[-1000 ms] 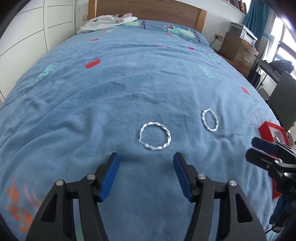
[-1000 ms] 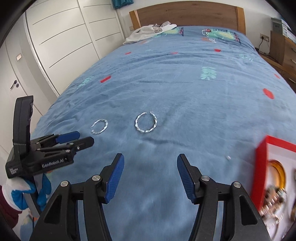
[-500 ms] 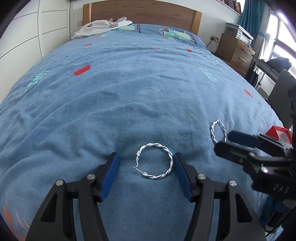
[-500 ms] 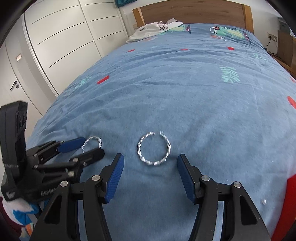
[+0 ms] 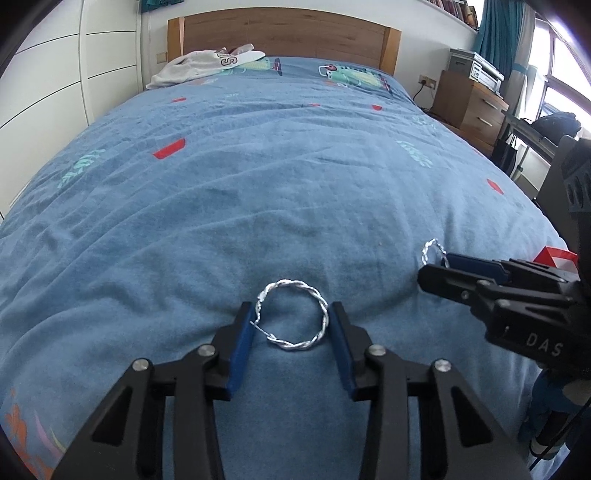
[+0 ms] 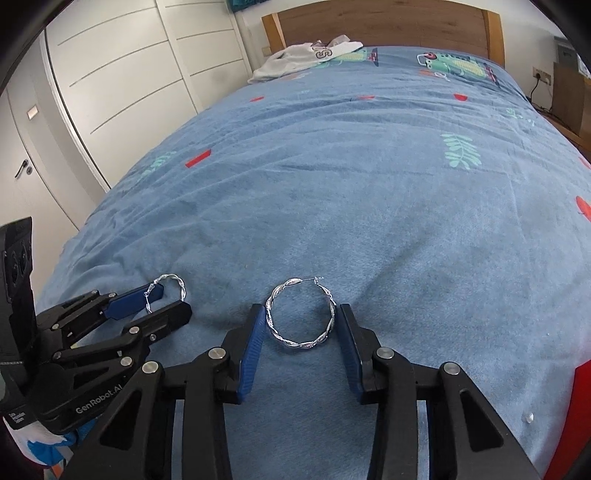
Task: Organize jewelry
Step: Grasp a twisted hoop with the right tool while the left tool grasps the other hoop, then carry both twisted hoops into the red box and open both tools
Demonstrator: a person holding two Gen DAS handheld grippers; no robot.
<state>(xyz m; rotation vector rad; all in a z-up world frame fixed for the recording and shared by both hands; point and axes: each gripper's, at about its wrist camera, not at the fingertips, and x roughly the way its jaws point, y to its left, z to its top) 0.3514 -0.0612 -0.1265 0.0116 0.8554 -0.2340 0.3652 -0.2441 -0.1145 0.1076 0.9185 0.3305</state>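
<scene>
Left wrist view: left gripper (image 5: 291, 325) low over the blue bedspread (image 5: 258, 184), jaws closing, one twisted silver hoop earring (image 5: 291, 319) lying flat between the blue pads (image 5: 242, 350). The hoop's left edge and clasp wire sit right against the left pad; whether they touch cannot be told. A narrow gap shows on the right side, so no grip yet. At 3 o'clock from this hoop, the right gripper (image 5: 434, 267) comes in from the frame's right edge, with the second hoop earring (image 5: 430, 251) partly hidden behind its tips. A corner of a red box (image 5: 554, 254) shows past that gripper, at the bed's right edge. At 12 o'clock, far end of the bed: wooden headboard (image 5: 284, 33), a crumpled white garment (image 5: 199, 68) near its left corner. Wooden nightstand (image 5: 469, 103) at about 2 o'clock.

Right wrist view: right gripper (image 6: 301, 325) also closing, the second hoop earring (image 6: 302, 314) flat on the bedspread (image 6: 369, 184) between its pads, clasp end at 12 o'clock. Pads stand just beside the hoop on both sides; no clear pressing visible. At 9 o'clock, the left gripper (image 6: 166, 299) lies near, the first hoop (image 6: 166, 286) seen edge-on between its fingers. White wardrobe doors (image 6: 129, 74) at 10 o'clock, headboard (image 6: 380, 22) at 12. A red edge (image 6: 580, 424) shows at 4 o'clock.
</scene>
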